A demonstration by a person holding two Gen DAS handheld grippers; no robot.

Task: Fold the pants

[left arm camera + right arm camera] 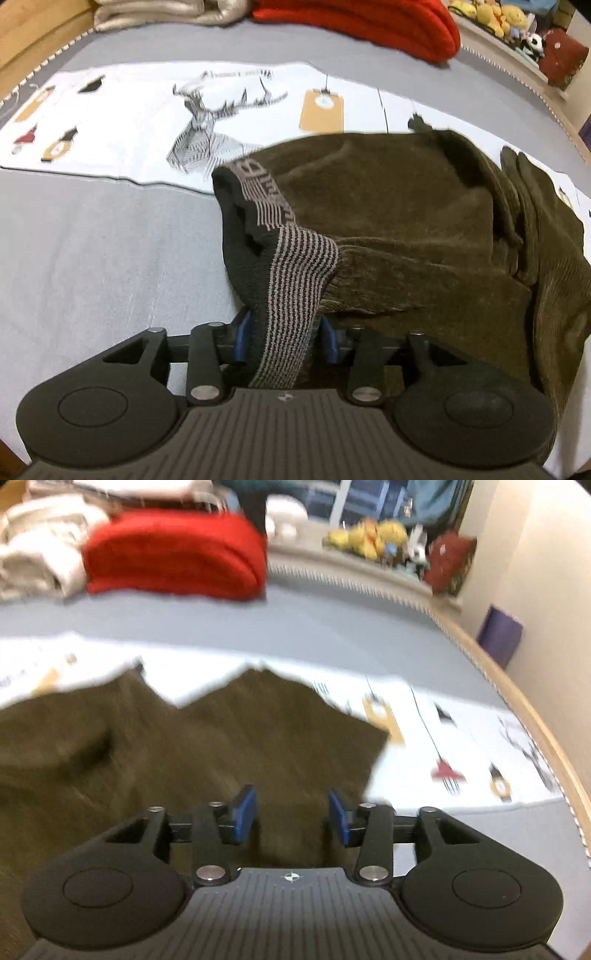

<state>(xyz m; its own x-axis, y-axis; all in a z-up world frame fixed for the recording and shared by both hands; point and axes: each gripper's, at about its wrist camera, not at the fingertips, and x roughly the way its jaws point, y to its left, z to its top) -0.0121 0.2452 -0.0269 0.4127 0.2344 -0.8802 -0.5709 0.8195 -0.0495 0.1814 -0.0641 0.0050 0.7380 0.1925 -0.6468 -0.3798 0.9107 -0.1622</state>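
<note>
Between the blue pads (242,339) of the left gripper (286,341) hangs the striped grey-and-black waistband (295,280) of the pants (406,206). It drapes down through the gap and over the gripper body. Both pads are partly hidden by the fabric, so whether they press on the band or merely flank it cannot be told. The dark olive-brown pants spread up and to the right from there, bunched in thick folds. Their black inner lining (236,236) shows at the left edge of the waist. They lie on a grey bed sheet (92,240), partly over a white printed cloth (140,110) that bears a stag drawing (199,122) and tan tag shapes. Beyond, at the head of the bed, sit a cream bundle (159,13) and a red folded blanket (369,26), with plush toys (495,18) on a ledge to the right.

Seen from the right wrist, which is blurred, the right gripper (291,814) has its blue pads (245,812) standing well apart. Nothing is clamped between them. Olive pant fabric (221,746) fills the view under and ahead of the gap, but the pads do not pinch it. Right of the fabric the white printed cloth (461,738) lies bare, and the curved wooden bed edge (535,731) runs along the far right.
</note>
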